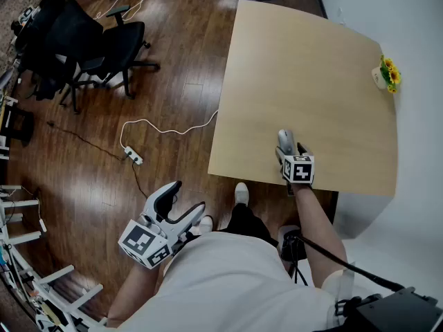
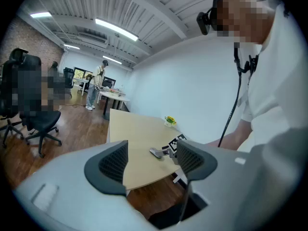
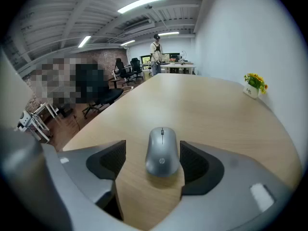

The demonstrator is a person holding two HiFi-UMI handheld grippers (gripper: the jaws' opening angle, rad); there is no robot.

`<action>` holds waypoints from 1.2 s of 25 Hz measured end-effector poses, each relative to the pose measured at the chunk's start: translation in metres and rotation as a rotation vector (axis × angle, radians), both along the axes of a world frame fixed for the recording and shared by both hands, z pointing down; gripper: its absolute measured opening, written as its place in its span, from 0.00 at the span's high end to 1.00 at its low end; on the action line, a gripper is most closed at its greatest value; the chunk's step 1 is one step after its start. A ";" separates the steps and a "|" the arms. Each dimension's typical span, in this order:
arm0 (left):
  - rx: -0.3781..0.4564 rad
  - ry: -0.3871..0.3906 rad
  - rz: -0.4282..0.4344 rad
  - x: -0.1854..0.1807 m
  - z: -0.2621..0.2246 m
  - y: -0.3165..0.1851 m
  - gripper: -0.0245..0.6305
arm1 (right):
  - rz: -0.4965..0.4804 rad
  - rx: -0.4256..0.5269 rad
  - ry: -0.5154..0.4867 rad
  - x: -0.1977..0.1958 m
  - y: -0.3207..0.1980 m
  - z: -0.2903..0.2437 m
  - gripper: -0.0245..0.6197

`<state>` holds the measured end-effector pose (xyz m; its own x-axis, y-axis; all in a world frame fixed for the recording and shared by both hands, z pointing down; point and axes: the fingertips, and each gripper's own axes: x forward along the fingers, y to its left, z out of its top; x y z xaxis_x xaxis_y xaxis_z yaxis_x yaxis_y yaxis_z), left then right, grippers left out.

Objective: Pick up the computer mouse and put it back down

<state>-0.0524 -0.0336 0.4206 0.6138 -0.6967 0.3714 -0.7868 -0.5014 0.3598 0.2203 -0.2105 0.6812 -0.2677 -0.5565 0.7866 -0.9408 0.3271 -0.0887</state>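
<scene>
A grey computer mouse (image 3: 161,151) lies flat on the light wooden table (image 1: 311,68), close to its near edge. My right gripper (image 3: 153,154) is open and straddles the mouse, with a wider gap on the left side and a narrow one on the right. From the head view the mouse (image 1: 284,139) pokes out just beyond the right gripper (image 1: 289,151). My left gripper (image 1: 187,196) is open and empty, held low over the floor to the left of the table. In the left gripper view the left gripper (image 2: 153,160) looks toward the mouse (image 2: 155,152).
A small pot of yellow flowers (image 1: 386,73) stands at the table's far right edge. Black office chairs (image 1: 90,43) sit at the far left on the wooden floor. A white power strip (image 1: 133,158) and cable lie left of the table. A person (image 3: 155,52) stands far off.
</scene>
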 end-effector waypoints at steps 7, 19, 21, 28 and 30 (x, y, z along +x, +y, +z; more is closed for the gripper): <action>-0.042 -0.004 -0.054 -0.001 0.020 -0.028 0.52 | 0.027 -0.037 0.049 0.015 -0.047 0.044 0.41; -0.029 0.005 -0.043 0.002 0.024 -0.033 0.52 | 0.011 -0.024 0.047 0.008 -0.041 0.029 0.51; -0.017 0.010 -0.031 -0.002 0.019 -0.025 0.52 | 0.018 -0.011 0.036 0.005 -0.032 0.011 0.51; 0.027 0.031 0.027 -0.009 0.013 0.000 0.52 | 0.033 0.050 -0.021 -0.006 0.002 -0.057 0.51; 0.042 0.036 0.041 -0.015 0.012 0.010 0.52 | 0.033 0.080 -0.032 -0.013 0.018 -0.083 0.51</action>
